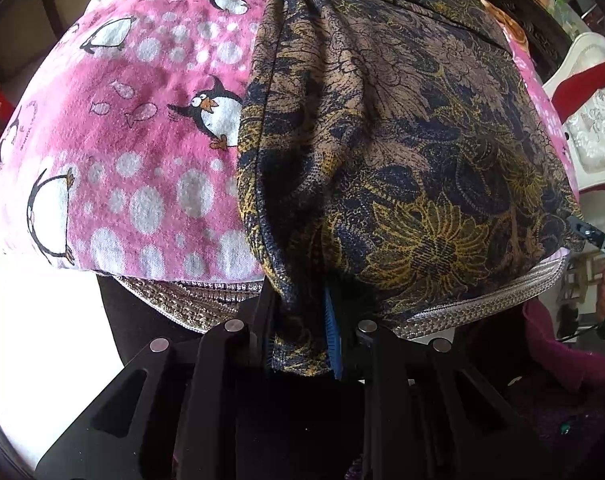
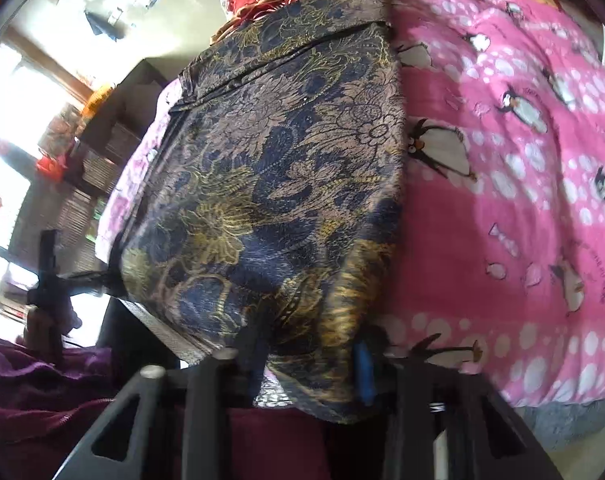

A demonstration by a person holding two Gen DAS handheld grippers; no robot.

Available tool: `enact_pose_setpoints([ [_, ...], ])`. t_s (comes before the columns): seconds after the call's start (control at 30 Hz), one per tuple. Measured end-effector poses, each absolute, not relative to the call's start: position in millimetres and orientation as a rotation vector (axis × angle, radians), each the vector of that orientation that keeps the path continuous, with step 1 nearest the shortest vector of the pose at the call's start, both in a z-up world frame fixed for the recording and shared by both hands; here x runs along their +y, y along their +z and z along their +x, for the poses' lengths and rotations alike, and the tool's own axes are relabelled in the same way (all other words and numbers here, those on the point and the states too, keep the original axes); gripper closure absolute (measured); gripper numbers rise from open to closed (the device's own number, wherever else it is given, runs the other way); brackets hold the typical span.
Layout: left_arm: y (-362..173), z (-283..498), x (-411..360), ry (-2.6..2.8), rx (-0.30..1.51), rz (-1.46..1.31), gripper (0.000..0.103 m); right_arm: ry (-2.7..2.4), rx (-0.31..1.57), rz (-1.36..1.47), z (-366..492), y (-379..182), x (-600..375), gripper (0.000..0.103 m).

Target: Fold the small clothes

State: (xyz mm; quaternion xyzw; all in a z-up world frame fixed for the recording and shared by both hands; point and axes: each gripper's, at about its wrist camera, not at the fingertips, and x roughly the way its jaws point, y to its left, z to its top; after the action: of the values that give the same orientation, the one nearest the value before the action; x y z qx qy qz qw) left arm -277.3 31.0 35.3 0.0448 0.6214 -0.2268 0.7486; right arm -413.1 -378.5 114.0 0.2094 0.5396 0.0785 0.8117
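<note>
Nearest the cameras, the left gripper (image 1: 302, 344) and the right gripper (image 2: 310, 364) are each clamped on a near corner of the dark floral garment (image 1: 402, 140), which lies on the pink penguin blanket (image 1: 122, 140), so an uneven pull could let one thin corner slip out and spoil the fold.

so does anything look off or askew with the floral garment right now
Nothing is damaged. The floral garment lies on the pink penguin blanket, bunched into pleats along one side at its far end, and its near edge hangs past the blanket's edge.
</note>
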Motion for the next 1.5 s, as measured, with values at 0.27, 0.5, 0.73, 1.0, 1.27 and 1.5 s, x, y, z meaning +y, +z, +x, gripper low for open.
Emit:
enact_pose_setpoints([
  [0.27, 62, -272, 47, -0.576, 1.317, -0.025, 0.097, 0.175, 1.051, 0.468, -413, 135, -380, 0.095],
  [0.5, 104, -232, 57, -0.617, 1.187, -0.195, 0.097, 0.201, 0.936, 0.533, -391, 168, -392, 0.095],
  [0.73, 142, -166, 35, -0.543, 0.999, -0.17, 0.097, 0.143, 0.819, 0.492, -324, 199, -416, 0.095],
  [1.0, 161, -67, -6, -0.509, 0.881, -0.152, 0.097, 0.084, 0.751, 0.472, -221, 214, -449, 0.095],
  [1.27, 147, 35, -44, -0.464, 0.87, -0.132, 0.097, 0.009, 0.752, 0.518, -120, 199, -490, 0.095],
  [1.5, 107, 97, -62, -0.465, 0.992, -0.16, 0.093, -0.055, 0.841, 0.588, -58, 159, -519, 0.094],
])
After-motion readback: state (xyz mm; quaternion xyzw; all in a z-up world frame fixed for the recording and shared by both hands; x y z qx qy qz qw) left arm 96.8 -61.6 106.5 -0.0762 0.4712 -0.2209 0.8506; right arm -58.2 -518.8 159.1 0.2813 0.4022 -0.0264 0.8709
